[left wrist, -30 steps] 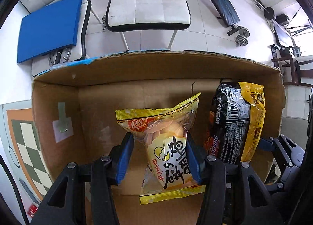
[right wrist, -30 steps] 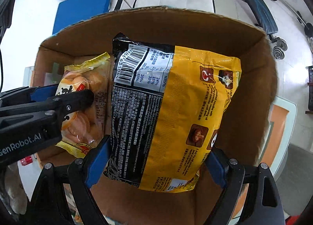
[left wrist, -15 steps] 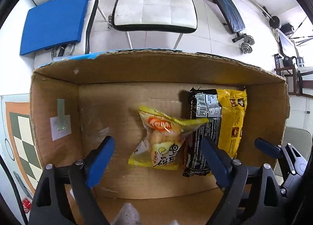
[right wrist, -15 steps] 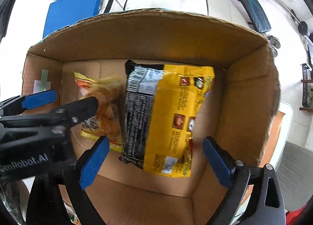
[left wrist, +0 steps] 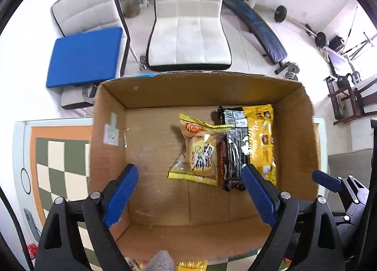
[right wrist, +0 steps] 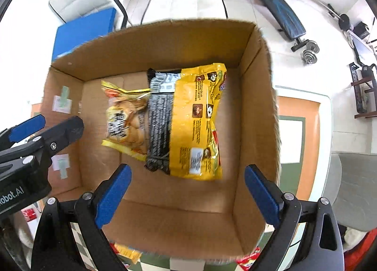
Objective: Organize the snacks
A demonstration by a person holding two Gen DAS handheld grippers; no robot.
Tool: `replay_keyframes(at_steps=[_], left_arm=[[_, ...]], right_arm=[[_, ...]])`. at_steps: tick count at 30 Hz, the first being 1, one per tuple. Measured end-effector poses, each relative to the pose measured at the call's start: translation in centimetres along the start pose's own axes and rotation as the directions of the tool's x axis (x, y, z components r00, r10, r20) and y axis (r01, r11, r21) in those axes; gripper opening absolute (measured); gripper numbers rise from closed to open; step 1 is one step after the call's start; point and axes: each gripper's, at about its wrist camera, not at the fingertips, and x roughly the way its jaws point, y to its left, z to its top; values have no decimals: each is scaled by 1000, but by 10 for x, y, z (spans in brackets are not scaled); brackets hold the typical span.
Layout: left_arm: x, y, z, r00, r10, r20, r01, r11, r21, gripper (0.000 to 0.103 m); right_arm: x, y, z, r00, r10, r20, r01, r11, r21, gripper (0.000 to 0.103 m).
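An open cardboard box (left wrist: 110,143) (right wrist: 256,106) sits on the table. Inside lie a small yellow snack bag of biscuits (left wrist: 200,153) (right wrist: 124,122) and, right of it, a larger yellow-and-black snack bag (left wrist: 249,146) (right wrist: 188,120). My left gripper (left wrist: 188,190) is open and empty above the box's near side. My right gripper (right wrist: 187,190) is open and empty above the box's near side; it also shows at the right edge of the left wrist view (left wrist: 329,181). The left gripper shows at the left of the right wrist view (right wrist: 44,129).
The box stands on a checkered green-and-cream mat (left wrist: 56,164) with an orange border. More snack packs lie in front of the box (left wrist: 190,265) (right wrist: 127,253). White chairs (left wrist: 188,32), a blue cushion (left wrist: 84,56) and a weight bench (left wrist: 256,32) stand beyond the table.
Both grippers opened and let their snack bags drop into the box. Both grippers then rose and pulled back, so the bags now lie flat on the box floor.
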Motion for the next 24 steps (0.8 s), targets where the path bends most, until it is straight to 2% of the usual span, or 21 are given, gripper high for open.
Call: replay_keyframes(at_steps=[6,7,9,11,12,13,14,15,16,17,18,20,21,22,23,24], left_arm=[[-48,0,-40,997,1,71,1,1000,-29,90],[-56,2,-51,997,8,75,-5,999,-39,90],[-69,6,-73,997,10,82,-6,999,-52,90],[-79,11,-104,996,23,85,-17,998,-67,90],[-81,14,-119,996,30,84,-23,997,-74,90],[-82,18,-135,996,50,76,-44,995,-86,90],[-81,21,-155,996,67,61,-61,994,-93,90],[-79,25,-169,996,69,48,-64,993,-100,90],[-76,30,-189,996,81,25,-78,991,-113,90],[-72,34,-204,996,84,5,-83,989,-119,90],[-67,37,-220,997,81,-17,-82,989,-122,90],[-55,45,-250,993,96,-66,-104,985,-136,90],[-51,48,-263,992,96,-85,-108,984,-144,90],[-43,52,-276,990,93,-111,-109,982,-154,90],[-36,56,-287,986,96,-135,-117,980,-161,90],[-31,57,-295,983,101,-151,-126,977,-170,90]], right_arm=[[-24,-34,-17,995,21,103,-22,1000,9,99],[-19,-18,-18,994,28,109,-29,1000,9,99],[-29,-16,-42,991,55,119,-58,998,22,99],[-32,-30,-72,989,100,107,-107,993,55,99],[-31,-33,-82,988,120,97,-127,989,78,99],[-31,-11,-92,987,131,88,-139,986,94,99],[-39,-5,-114,987,148,70,-155,981,117,99],[-26,-19,-132,984,172,38,-176,972,153,99],[-33,0,-164,981,193,8,-191,964,185,99],[-44,4,-180,978,210,-17,-202,956,214,99],[-27,-9,-199,970,236,-60,-213,942,261,99],[-16,-12,-240,953,278,-121,-223,914,337,99],[-20,3,-260,946,291,-141,-223,902,369,99],[-9,-3,-275,936,308,-171,-216,886,410,99],[-18,12,-300,927,323,-193,-211,870,445,99],[-4,4,-316,913,345,-219,-204,849,487,99]])
